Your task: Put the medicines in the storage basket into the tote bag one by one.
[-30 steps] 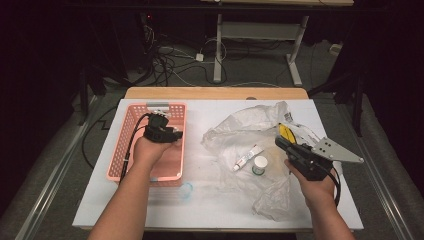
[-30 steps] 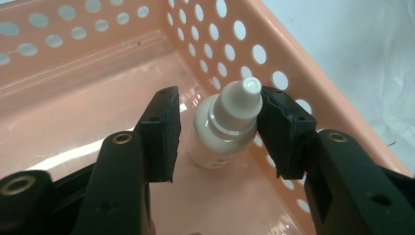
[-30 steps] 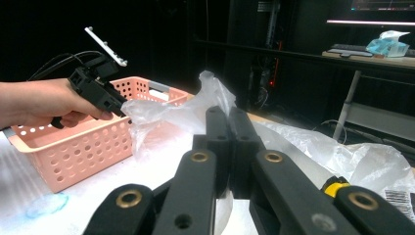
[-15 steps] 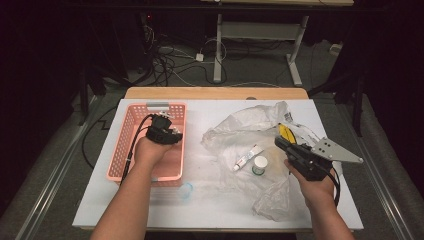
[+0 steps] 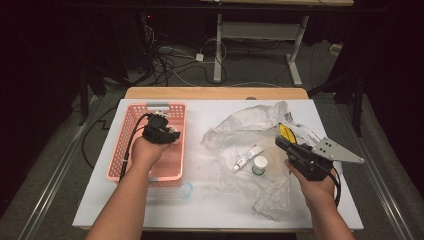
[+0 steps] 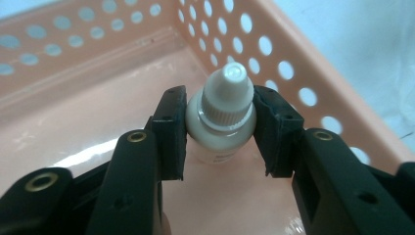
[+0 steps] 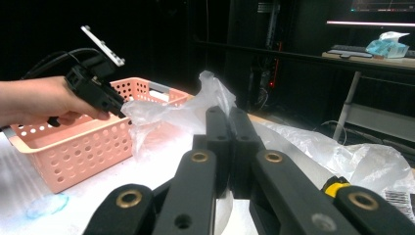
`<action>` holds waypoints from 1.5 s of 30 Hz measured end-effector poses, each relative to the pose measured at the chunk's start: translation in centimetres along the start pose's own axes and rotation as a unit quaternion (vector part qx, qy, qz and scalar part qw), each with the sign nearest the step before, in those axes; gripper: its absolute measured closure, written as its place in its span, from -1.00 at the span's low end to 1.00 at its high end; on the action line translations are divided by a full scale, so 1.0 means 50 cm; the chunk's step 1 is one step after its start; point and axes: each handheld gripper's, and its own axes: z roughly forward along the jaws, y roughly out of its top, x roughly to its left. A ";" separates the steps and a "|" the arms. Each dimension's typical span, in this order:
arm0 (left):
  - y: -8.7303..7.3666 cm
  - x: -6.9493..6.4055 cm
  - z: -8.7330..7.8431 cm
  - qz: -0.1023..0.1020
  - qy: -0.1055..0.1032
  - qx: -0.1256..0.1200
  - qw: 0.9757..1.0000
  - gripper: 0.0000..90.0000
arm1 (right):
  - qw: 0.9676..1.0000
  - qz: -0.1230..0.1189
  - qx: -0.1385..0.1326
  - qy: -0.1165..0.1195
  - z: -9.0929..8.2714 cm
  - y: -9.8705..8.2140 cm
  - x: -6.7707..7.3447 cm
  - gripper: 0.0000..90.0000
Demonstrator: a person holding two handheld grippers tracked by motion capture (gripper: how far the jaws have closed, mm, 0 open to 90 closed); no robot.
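Observation:
A small white dropper bottle [image 6: 222,117] stands on the floor of the pink perforated basket [image 5: 131,120], near its right wall. My left gripper [image 6: 219,100] reaches down into the basket [image 6: 293,54]. Its jaws have just been closing, and both pads now press on the bottle's shoulders. In the high view the left gripper [image 5: 161,131] sits over the basket's far half. My right gripper [image 7: 227,117] is shut with nothing in it, held low above the crumpled clear plastic bag [image 5: 250,125]; in the high view the right gripper [image 5: 281,142] is at the right.
On the bag lie a white tube [image 5: 247,156] and a small round white jar [image 5: 259,165], with a yellow item [image 5: 286,132] beside my right gripper. A clear bluish ring [image 5: 186,190] lies on the white tabletop [image 5: 210,210] just in front of the basket.
The left hand has hardly shifted over the basket. The right hand has kept still.

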 end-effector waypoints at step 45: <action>-0.148 -0.129 -0.205 0.069 -0.058 -0.184 0.979 0.28 | 1.000 -0.007 0.007 0.008 0.004 -0.002 0.013 1.00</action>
